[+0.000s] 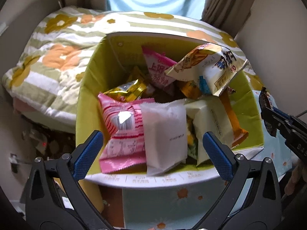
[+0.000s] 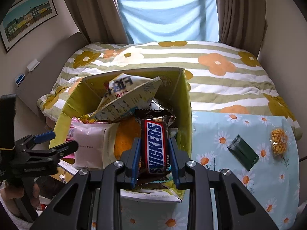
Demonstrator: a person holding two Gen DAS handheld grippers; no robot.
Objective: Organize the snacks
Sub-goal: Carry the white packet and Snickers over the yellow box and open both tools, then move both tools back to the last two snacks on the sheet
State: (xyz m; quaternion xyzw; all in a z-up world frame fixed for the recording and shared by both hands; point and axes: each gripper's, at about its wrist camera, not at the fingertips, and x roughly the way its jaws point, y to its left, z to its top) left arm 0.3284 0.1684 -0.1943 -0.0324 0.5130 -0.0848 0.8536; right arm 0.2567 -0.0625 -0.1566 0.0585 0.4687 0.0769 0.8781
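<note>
A green cardboard box [image 1: 92, 80] [image 2: 187, 103] holds several snack packets: a pink one [image 1: 122, 126], a white one [image 1: 165, 134] and a large cream bag [image 1: 214, 67] [image 2: 126, 95] on top. My left gripper [image 1: 151, 151] is open and empty above the box's near rim. My right gripper [image 2: 154, 149] is shut on a Snickers bar [image 2: 155, 145] and holds it over the right side of the box. It shows at the right edge of the left wrist view [image 1: 268, 113].
The box stands on a table with a daisy-print cloth [image 2: 239, 182]. A dark green packet [image 2: 242, 151] and a yellow waffle snack [image 2: 279, 143] lie on the cloth to the right. A bed with a flowered quilt [image 2: 211, 67] is behind.
</note>
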